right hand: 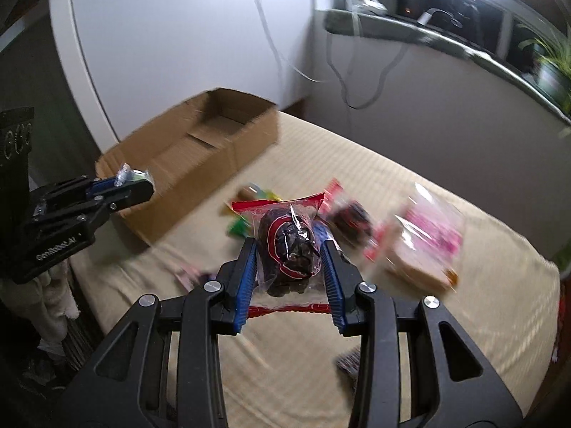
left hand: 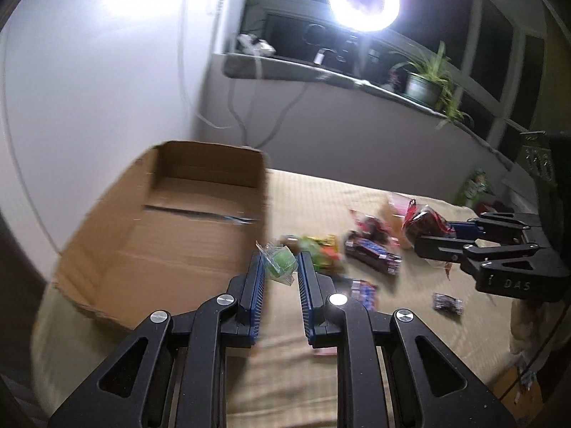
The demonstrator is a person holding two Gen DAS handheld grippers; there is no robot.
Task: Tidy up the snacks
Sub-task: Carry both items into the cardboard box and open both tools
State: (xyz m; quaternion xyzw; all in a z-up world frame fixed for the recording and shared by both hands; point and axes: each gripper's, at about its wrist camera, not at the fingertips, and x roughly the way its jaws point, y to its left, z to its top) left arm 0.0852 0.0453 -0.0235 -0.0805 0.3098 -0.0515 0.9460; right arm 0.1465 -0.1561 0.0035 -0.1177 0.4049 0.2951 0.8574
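Both grippers carry a snack: the left gripper (left hand: 282, 267) pinches a small green candy (left hand: 282, 266) in clear wrap near the cardboard box (left hand: 167, 235), and the right gripper (right hand: 289, 249) clamps a dark snack pack (right hand: 289, 246) with red trim above the beige tabletop (right hand: 464, 321). Judging by the bare box floor, nothing seems stowed yet, so the job looks barely begun. Left on the table are a pink packet (right hand: 428, 246), blue-striped bars (left hand: 371, 253), a colourful wrapper (left hand: 321, 249) and small dark sweets (left hand: 448, 301), all awaiting transfer.
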